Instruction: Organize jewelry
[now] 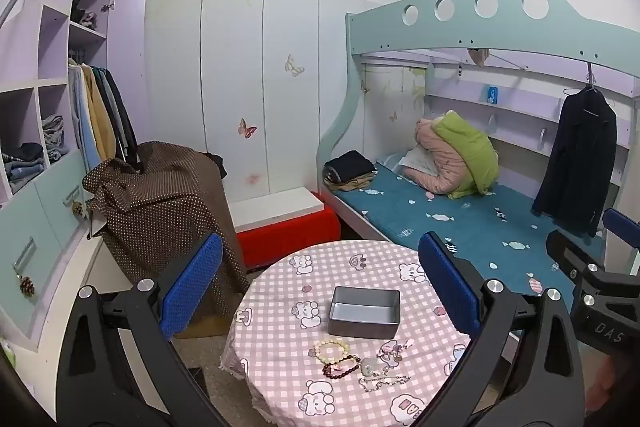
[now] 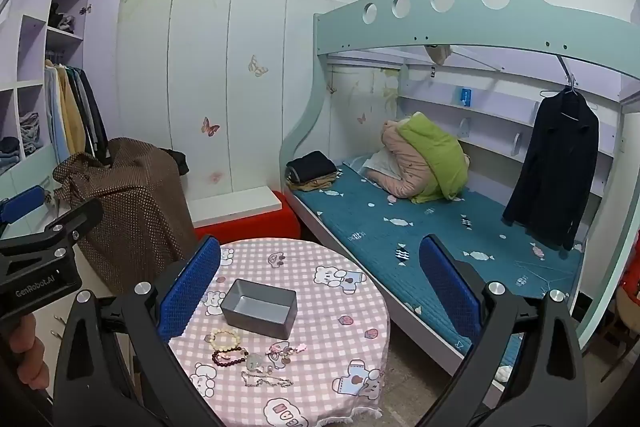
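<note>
- Your left gripper (image 1: 320, 291) hangs high over the round table (image 1: 280, 291), jaws spread wide, holding nothing; your right gripper (image 2: 320, 291) does the same.
- In the left wrist view, lower centre, the jewelry lies just below the grey tin box (image 1: 365, 311), which sits open and looks empty.
- Leftmost, the cream bead bracelet (image 1: 331, 348): light, stiff beads on a cord, likely to roll. Pinch across one side of the ring.
- Just below it, the dark red bead bracelet (image 1: 341, 369): same handling; the two nearly touch, so take the far edge.
- Next right, a pale pendant (image 1: 369, 366), small and probably slippery; grip it flat.
- Below it, the silver chain (image 1: 384, 383): limp and thin, so bunch it before lifting.
- Rightmost, the pink charm piece (image 1: 394, 350): delicate, close gently.
</note>
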Demonstrator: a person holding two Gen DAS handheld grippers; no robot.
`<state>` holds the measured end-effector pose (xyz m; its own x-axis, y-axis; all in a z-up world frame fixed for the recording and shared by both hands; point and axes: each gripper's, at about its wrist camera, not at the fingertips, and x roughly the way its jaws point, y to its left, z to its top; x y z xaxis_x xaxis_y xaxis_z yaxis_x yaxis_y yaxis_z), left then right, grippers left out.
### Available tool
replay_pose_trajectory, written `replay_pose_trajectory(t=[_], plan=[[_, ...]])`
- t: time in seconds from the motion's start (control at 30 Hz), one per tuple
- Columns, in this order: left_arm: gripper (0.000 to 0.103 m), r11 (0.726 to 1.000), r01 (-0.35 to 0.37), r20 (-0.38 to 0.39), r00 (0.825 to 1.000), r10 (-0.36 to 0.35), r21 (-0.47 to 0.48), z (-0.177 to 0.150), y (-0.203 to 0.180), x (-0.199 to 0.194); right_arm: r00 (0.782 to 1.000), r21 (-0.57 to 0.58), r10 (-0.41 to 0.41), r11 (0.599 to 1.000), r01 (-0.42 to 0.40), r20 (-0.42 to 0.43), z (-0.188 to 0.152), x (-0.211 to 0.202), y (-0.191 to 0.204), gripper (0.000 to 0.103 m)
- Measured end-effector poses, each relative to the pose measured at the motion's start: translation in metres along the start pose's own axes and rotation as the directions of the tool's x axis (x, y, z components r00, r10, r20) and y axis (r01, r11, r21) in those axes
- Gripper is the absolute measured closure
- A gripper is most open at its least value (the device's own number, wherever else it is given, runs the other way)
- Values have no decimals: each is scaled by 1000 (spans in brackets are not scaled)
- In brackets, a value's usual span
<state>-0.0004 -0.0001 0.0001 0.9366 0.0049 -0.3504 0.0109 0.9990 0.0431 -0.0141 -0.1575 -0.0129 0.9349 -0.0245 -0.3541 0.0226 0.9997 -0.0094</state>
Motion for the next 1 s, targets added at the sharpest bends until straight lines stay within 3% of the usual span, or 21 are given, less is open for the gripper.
replay_pose_trajectory(t=[0.43, 1.0], plan=[[5, 1000, 7, -2, 1000, -7, -1, 8, -2, 8, 1000, 5, 1, 1000, -1, -7, 0, 5, 3, 7], [5, 1000, 20, 18, 1000, -20, 1, -6, -2, 0, 1000, -11, 5, 1000, -5, 2, -3, 0, 6, 7]])
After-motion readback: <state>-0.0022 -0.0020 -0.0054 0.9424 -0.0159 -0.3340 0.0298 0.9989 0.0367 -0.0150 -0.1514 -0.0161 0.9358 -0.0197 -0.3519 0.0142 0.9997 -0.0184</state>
